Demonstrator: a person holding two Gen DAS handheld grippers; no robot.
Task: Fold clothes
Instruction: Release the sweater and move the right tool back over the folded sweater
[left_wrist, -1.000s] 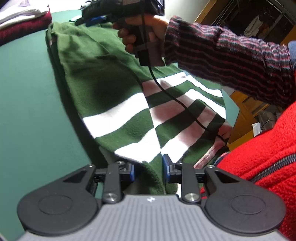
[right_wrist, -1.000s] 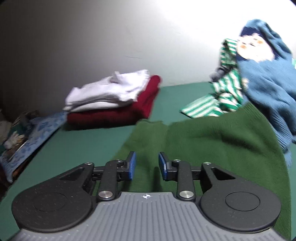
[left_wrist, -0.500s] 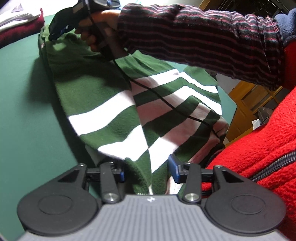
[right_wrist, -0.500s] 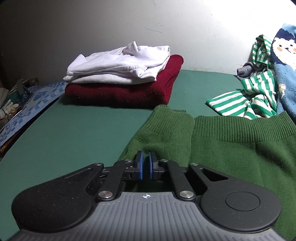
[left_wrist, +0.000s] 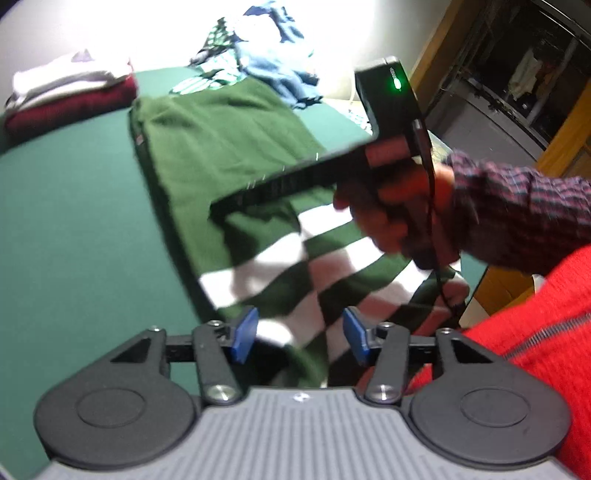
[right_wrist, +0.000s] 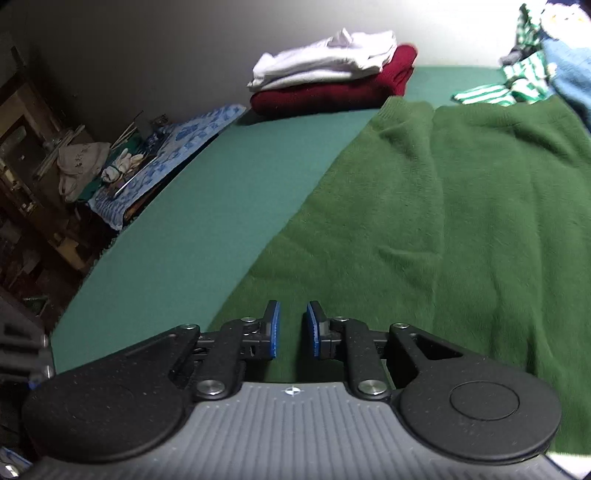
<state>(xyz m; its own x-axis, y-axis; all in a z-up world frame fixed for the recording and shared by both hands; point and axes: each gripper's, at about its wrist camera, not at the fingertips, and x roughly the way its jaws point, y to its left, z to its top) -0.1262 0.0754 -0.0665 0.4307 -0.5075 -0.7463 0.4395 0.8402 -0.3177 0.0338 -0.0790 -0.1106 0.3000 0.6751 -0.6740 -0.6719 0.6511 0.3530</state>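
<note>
While the left wrist view takes in the person, a hand (left_wrist: 402, 218) in a dark striped sleeve (left_wrist: 517, 218) and a red fleece jacket with a zip (left_wrist: 535, 354), the right wrist view shows none of them and looks instead along the table's left edge to a cluttered dim corner with a blue patterned cloth (right_wrist: 173, 147).

Only the left wrist view shows the white bands at the near end of the dark green knitted sweater with white stripes (left_wrist: 229, 147); the right wrist view shows just its plain green body (right_wrist: 443, 221) and ribbed far edge. The sweater lies flat on the green felt-covered table (left_wrist: 74, 206), reaching from the near edge toward the far wall. Both views show the folded stack of a white garment on a dark red one (right_wrist: 332, 74) at the far side, and a loose heap of blue and green-striped clothes (left_wrist: 258, 55) just beyond the sweater's far end.

The left gripper (left_wrist: 300, 334) has its blue-padded fingers (left_wrist: 244, 334) spread wide over the striped end, clasping nothing. The right gripper (right_wrist: 292, 328) has a narrow gap between its pads, with only green knit showing beneath; nothing is pinched. From the left wrist view, its black body (left_wrist: 369, 122) hangs above the sweater's middle, blurred, a green light on its back.
</note>
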